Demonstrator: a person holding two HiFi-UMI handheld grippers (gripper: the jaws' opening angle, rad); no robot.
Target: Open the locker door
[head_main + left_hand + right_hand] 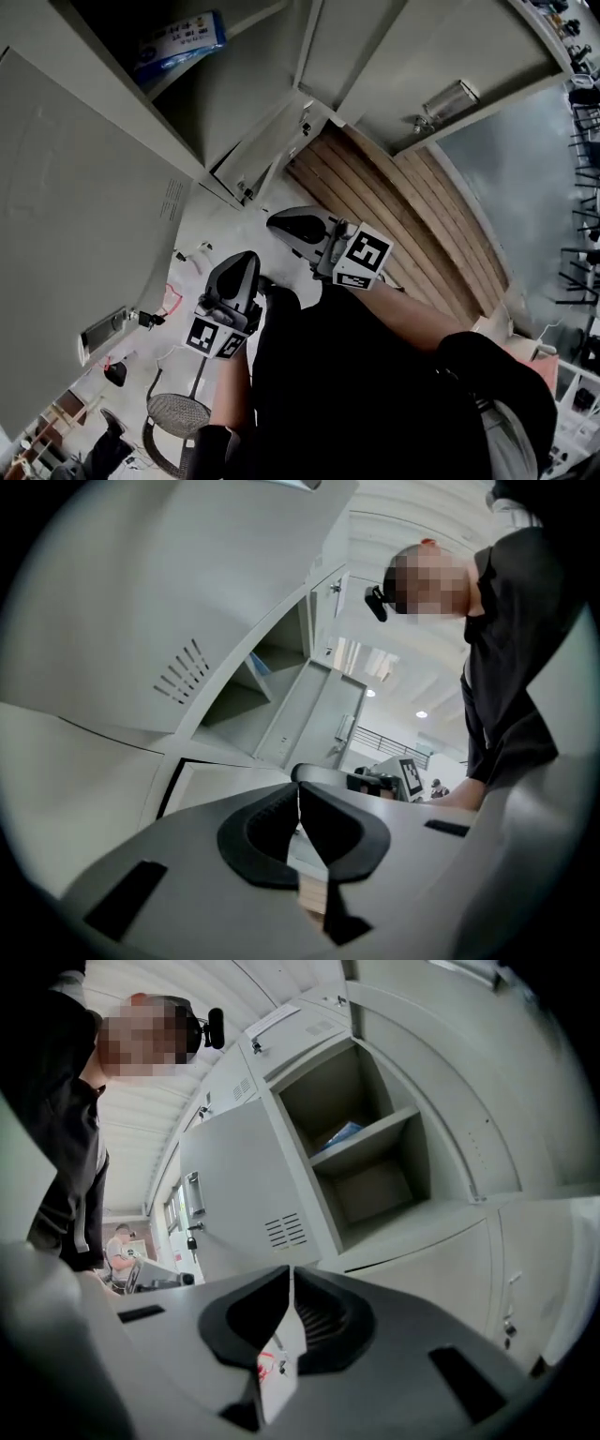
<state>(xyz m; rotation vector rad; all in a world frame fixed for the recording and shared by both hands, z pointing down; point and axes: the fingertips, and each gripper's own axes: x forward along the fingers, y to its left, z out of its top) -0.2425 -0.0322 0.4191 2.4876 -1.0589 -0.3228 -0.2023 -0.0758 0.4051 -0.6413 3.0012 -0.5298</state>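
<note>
Standing wide open at the left, the locker door (84,206); a blue packet (178,42) lies on the shelf (375,1138) inside. Left claw (298,794) and right claw (289,1283) both pressed together, empty, clear of the door.

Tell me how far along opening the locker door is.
Done: the door stands wide open, baring a shelf with a blue pack. In hand: nothing; the left claw and right claw are both shut, empty, touching nothing. Left: nothing that shows.
</note>
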